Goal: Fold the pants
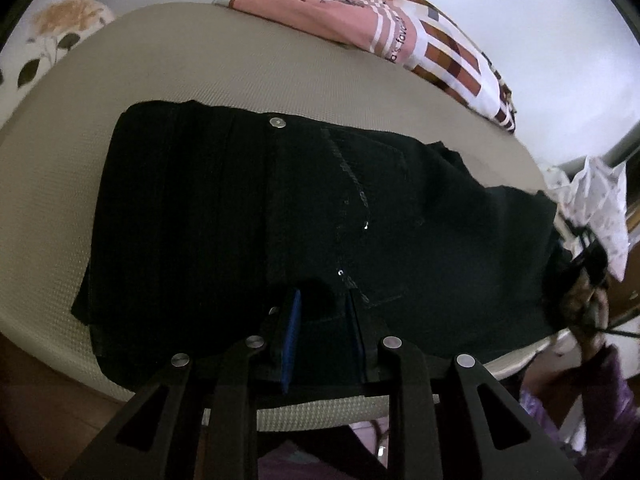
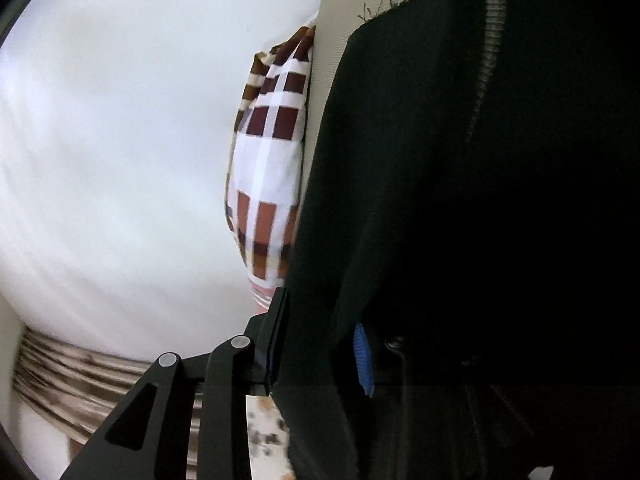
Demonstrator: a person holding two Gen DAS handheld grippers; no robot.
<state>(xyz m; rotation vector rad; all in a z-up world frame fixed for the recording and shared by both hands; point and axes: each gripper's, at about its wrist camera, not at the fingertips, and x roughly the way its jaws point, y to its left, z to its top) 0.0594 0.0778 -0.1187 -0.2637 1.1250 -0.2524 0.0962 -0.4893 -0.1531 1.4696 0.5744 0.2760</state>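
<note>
White wall (image 1: 520,20) backs a beige textured table (image 1: 180,80) in the left wrist view. One pair of black pants (image 1: 240,208) lies flat on it, long axis running left to right across the picture, a folded edge at the left and the cloth trailing off the table's right end. One silver button (image 1: 276,122) shows on the far edge of the pants, and a line of pale stitching runs down the middle. Behind the pants, along the table's far edge, lie two other pieces of cloth: a pink garment (image 1: 320,12) with white stripes and a checked cloth (image 1: 452,60) in brown, orange and white. Dark lettering on the pink garment is partly readable as "favo". The left gripper (image 1: 320,320) points down at the near edge of the pants, its two blue-padded fingers (image 1: 291,332) standing a little apart with a fold of black cloth bunched between them; whether the pads press on it cannot be told. At the far right a hand (image 1: 592,292) in a purple sleeve holds the other gripper.

Seen from the right wrist, the same white wall fills the left half, and the picture is blurred. The pants (image 2: 440,200) fill the right half, long axis running up the picture. The checked cloth (image 2: 272,160) lies just beside their left edge. The right gripper (image 2: 320,344) has one finger (image 2: 276,332) bare at the cloth's edge and one blue pad (image 2: 362,356) showing past a fold, with black cloth between; its jaws stand slightly parted, and pressing cannot be told.
</note>
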